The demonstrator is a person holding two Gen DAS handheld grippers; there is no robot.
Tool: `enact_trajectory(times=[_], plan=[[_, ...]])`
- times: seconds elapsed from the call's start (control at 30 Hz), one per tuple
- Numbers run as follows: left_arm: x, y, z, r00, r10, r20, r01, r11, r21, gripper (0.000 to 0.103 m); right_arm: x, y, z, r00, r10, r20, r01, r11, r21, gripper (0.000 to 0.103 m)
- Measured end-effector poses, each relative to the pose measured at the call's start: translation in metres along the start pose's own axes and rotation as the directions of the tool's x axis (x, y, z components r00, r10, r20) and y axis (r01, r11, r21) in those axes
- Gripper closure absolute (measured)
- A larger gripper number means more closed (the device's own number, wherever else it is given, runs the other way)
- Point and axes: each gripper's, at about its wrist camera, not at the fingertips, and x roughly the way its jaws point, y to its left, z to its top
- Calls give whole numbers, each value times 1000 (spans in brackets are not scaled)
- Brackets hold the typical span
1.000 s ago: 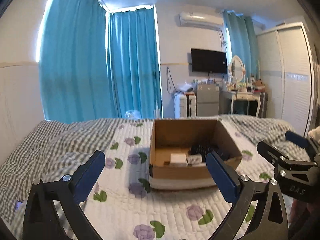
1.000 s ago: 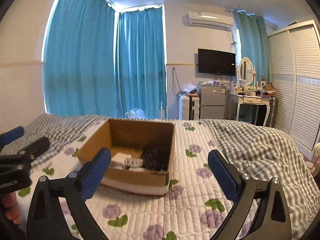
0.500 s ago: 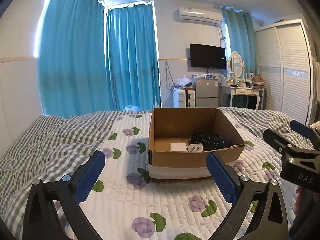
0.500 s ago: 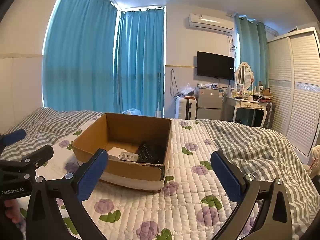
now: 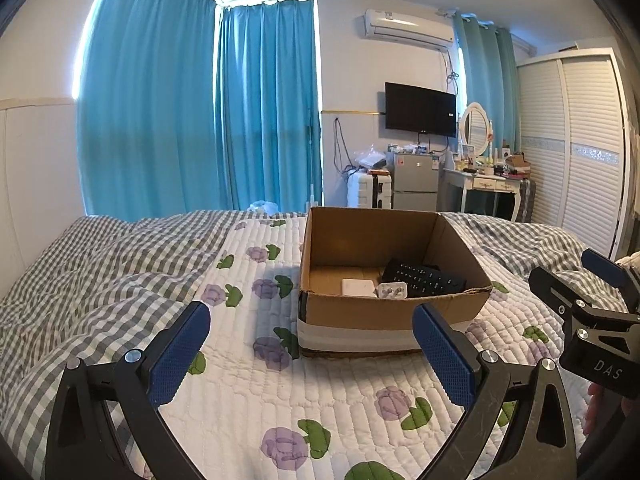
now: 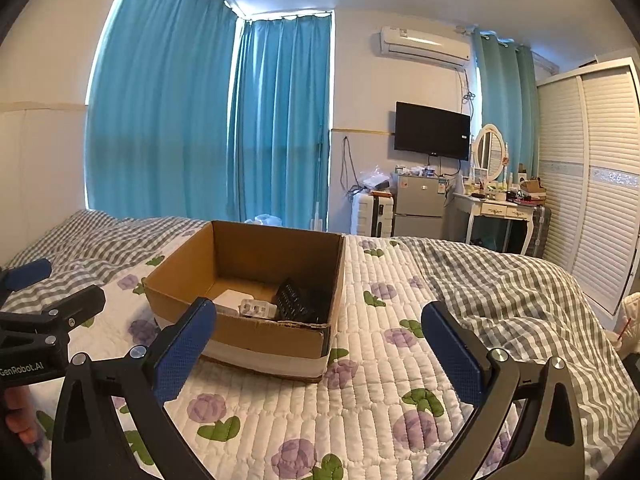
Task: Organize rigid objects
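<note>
Bedroom, quilted bed; cardboard box w/ remote, white charger & adapter inside. Left claw & right claw both spread, empty, short of box. I judge sorting near done or between picks; next: spot any stray item.

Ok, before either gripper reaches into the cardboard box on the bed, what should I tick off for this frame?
1. Left gripper jaws open, nothing held: ok.
2. Right gripper jaws open, nothing held: ok.
3. Open brown cardboard box upright on the floral quilt: ok.
4. Black remote control, flat white box and small white plug inside the box: ok.
5. Loose items left on the quilt: none seen, ok.
6. Whether the contents are sorted: cannot tell.
</note>
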Motion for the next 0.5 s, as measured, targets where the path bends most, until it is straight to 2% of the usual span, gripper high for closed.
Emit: enact_trajectory(times=[0.5], plan=[[-2, 0, 0, 1000, -5, 9, 5, 1000, 7, 0, 4, 2, -3, 1000, -2, -19, 2, 1000, -7, 0]])
